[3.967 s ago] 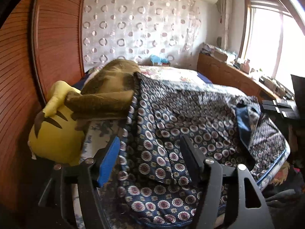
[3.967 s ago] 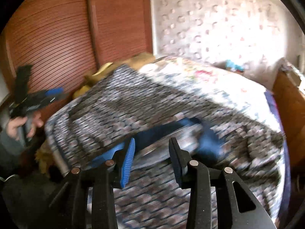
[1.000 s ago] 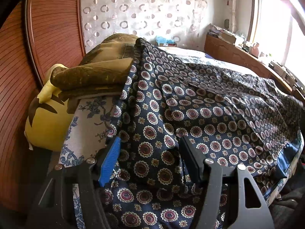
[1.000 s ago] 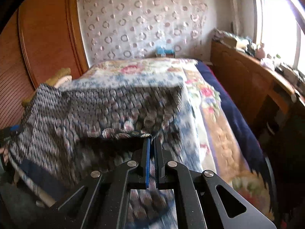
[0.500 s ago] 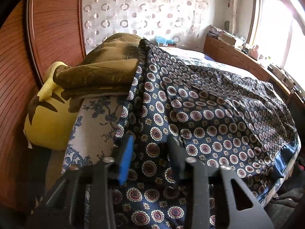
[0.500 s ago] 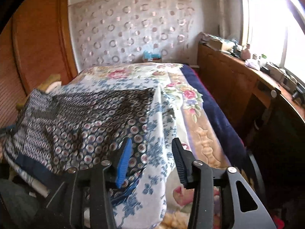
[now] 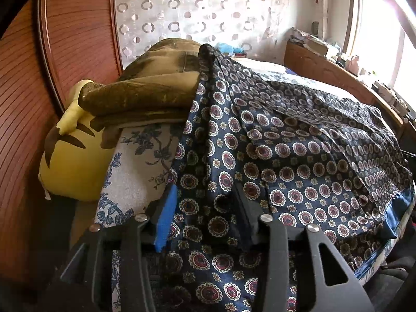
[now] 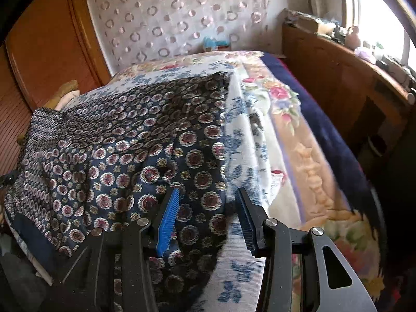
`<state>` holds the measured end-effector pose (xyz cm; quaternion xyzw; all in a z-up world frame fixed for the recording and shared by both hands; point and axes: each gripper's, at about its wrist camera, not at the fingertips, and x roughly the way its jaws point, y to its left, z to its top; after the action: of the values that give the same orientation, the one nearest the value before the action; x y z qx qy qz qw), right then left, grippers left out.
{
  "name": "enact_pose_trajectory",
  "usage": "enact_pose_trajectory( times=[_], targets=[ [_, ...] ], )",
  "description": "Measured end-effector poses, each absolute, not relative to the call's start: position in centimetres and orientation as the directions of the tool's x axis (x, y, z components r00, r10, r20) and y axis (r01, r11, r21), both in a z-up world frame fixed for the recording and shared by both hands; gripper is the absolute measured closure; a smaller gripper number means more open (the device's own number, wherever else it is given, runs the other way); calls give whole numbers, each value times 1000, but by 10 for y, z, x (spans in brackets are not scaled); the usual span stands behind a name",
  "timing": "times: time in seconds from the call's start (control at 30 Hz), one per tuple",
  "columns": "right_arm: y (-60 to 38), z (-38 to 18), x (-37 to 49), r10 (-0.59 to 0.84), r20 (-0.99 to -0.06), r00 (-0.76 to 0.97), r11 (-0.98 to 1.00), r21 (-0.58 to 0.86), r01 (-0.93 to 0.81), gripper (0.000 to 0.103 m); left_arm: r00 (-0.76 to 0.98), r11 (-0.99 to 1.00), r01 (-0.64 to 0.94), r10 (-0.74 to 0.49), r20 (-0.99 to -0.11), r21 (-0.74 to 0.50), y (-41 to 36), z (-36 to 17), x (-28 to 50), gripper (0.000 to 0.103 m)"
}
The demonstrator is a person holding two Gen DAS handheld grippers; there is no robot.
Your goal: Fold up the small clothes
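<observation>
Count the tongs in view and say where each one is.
2. The left tongs sit over the near edge of the patterned cloth, beside the yellow plush toy. The right tongs sit at the cloth's other edge, over the floral bedspread.

Garment [image 7: 299, 156]: spread on the bed [image 8: 262, 140], over its near corner.
Folded blanket [image 7: 145, 96]: left of the garment, atop the plush toy [image 7: 70, 163].
Wardrobe [image 7: 72, 36]: behind the toy, far left.
Wooden ledge [image 8: 338, 65]: right of the bed.
</observation>
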<state>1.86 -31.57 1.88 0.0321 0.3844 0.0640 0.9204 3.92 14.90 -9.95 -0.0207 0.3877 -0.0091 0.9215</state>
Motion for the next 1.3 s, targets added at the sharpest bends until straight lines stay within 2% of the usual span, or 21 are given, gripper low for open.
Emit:
enact_pose_trajectory(
  times=[0.23, 0.3, 0.37, 0.53, 0.6, 0.63, 0.7, 0.87, 1.13, 1.17, 1.23, 1.27, 1.3],
  targets=[
    [-316, 23, 11, 121, -703, 701, 992, 61, -110, 57, 714, 1000, 1, -17, -700, -23, 150, -99, 36, 60],
    [-314, 23, 13, 119, -701, 703, 992, 56, -112, 57, 710, 1000, 16, -28, -704, -24, 149, -101, 36, 75],
    [-312, 22, 13, 112, -701, 705, 993, 46, -112, 57, 710, 999, 37, -43, -703, -24, 145, -100, 36, 81],
    [-311, 20, 15, 108, -698, 708, 993, 38, -115, 57, 705, 998, 63, -57, -707, -17, 141, -101, 38, 84],
    [-311, 20, 15, 116, -694, 711, 991, 38, -125, 77, 700, 997, 64, -70, -710, -34, 144, -100, 40, 101],
    [-312, 20, 14, 116, -693, 712, 991, 37, -125, 80, 703, 997, 63, -78, -707, -47, 146, -98, 40, 101],
    [-313, 22, 12, 142, -684, 715, 988, 53, -146, 97, 715, 997, 57, -77, -695, -52, 150, -94, 37, 101],
    [-313, 34, 3, 150, -653, 742, 987, 50, -156, 99, 743, 998, 9, -48, -668, -62, 171, -80, 29, 102],
    [-310, 45, -14, 124, -661, 740, 989, 20, -148, 99, 723, 997, 1, -57, -688, -81, 176, -82, 26, 99],
    [-310, 46, -15, 117, -657, 744, 990, 14, -143, 97, 724, 996, 3, -60, -687, -85, 177, -82, 26, 94],
    [-309, 48, -15, 92, -649, 755, 992, -7, -127, 86, 726, 997, 3, -57, -685, -79, 176, -82, 25, 80],
    [-306, 49, -15, 81, -647, 758, 992, -17, -121, 77, 727, 997, 5, -60, -684, -82, 176, -83, 24, 67],
    [-304, 51, -15, 79, -642, 763, 993, -20, -120, 73, 727, 996, 10, -68, -683, -89, 176, -83, 24, 58]
  ],
)
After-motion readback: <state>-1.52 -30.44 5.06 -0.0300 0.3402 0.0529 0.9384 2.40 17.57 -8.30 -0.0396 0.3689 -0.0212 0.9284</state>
